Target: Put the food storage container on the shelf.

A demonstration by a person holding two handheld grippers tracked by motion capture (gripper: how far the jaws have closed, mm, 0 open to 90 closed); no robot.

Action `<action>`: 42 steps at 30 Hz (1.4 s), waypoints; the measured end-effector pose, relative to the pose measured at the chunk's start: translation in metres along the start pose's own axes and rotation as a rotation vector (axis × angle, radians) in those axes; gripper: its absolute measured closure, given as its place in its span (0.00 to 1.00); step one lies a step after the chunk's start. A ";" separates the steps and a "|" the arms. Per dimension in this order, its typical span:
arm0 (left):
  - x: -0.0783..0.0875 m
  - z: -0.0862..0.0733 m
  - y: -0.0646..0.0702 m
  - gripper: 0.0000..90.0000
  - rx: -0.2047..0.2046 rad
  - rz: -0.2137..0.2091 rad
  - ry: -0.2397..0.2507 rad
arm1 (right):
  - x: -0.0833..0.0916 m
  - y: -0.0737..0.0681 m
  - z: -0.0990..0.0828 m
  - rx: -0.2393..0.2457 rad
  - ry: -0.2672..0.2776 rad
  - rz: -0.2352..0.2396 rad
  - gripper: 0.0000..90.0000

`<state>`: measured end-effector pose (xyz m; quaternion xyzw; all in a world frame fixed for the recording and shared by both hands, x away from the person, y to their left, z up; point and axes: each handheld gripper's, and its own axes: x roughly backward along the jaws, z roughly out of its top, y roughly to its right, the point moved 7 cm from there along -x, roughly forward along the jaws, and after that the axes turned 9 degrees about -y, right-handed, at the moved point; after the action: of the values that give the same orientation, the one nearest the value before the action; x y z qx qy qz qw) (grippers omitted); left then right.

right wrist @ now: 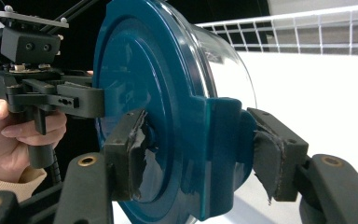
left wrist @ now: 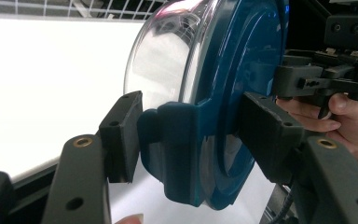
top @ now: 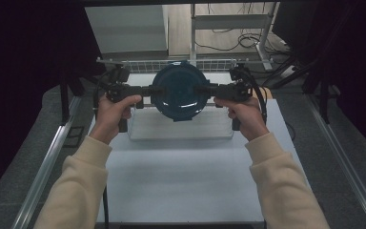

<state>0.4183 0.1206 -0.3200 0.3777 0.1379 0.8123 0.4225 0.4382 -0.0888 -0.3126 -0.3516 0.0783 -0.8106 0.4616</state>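
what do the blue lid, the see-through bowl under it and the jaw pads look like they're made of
Blue lid: likely moulded plastic, opaque teal with a soft sheen, with moulded rings and latch tabs.
See-through bowl: clear and glossy with sharp reflections; glass or hard plastic, can't tell which.
Jaw pads: matte black rubber or foam, torn and peeling at the edges.

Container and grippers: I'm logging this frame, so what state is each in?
Container: lid on, lifted off the table, tipped on edge, lid facing the person.
Left gripper: shut on a lid tab.
Right gripper: shut on the opposite tab.
Clear bin: open-topped.
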 end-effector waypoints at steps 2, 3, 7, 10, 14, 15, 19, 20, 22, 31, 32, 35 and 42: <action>0.000 0.006 -0.003 0.46 0.003 -0.009 0.000 | 0.000 0.002 0.007 0.001 0.004 -0.007 0.45; -0.001 0.012 -0.006 0.46 0.009 -0.019 0.000 | 0.000 0.003 0.013 0.005 0.002 -0.015 0.45; -0.003 0.023 -0.011 0.46 0.020 -0.020 0.000 | -0.003 0.008 0.024 -0.010 -0.004 -0.019 0.45; -0.005 0.030 -0.016 0.45 0.027 -0.018 -0.007 | -0.006 0.013 0.030 -0.019 -0.008 -0.019 0.45; -0.010 0.034 -0.024 0.45 0.044 -0.020 -0.024 | -0.011 0.021 0.035 -0.037 -0.022 -0.013 0.45; -0.012 0.035 -0.026 0.45 0.047 -0.020 -0.028 | -0.012 0.024 0.036 -0.041 -0.025 -0.012 0.45; -0.021 0.037 -0.035 0.44 0.081 -0.013 -0.040 | -0.019 0.034 0.035 -0.074 -0.032 -0.012 0.45; -0.021 0.037 -0.035 0.44 0.081 -0.013 -0.040 | -0.019 0.034 0.035 -0.074 -0.032 -0.012 0.45; -0.025 0.037 -0.041 0.44 0.096 -0.018 -0.049 | -0.024 0.041 0.033 -0.094 -0.049 -0.018 0.45; -0.039 0.042 -0.057 0.43 0.168 -0.029 -0.019 | -0.034 0.057 0.033 -0.199 -0.033 -0.014 0.44; -0.040 0.043 -0.059 0.42 0.179 -0.032 -0.017 | -0.035 0.059 0.034 -0.218 -0.032 -0.017 0.44; -0.045 0.046 -0.065 0.42 0.220 -0.041 0.005 | -0.038 0.064 0.037 -0.279 -0.030 -0.020 0.43; -0.055 0.048 -0.076 0.39 0.282 -0.068 -0.001 | -0.045 0.074 0.039 -0.380 -0.037 -0.023 0.41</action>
<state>0.5170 0.1185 -0.3558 0.4289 0.2632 0.7699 0.3925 0.5296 -0.0865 -0.3395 -0.4483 0.2175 -0.7799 0.3788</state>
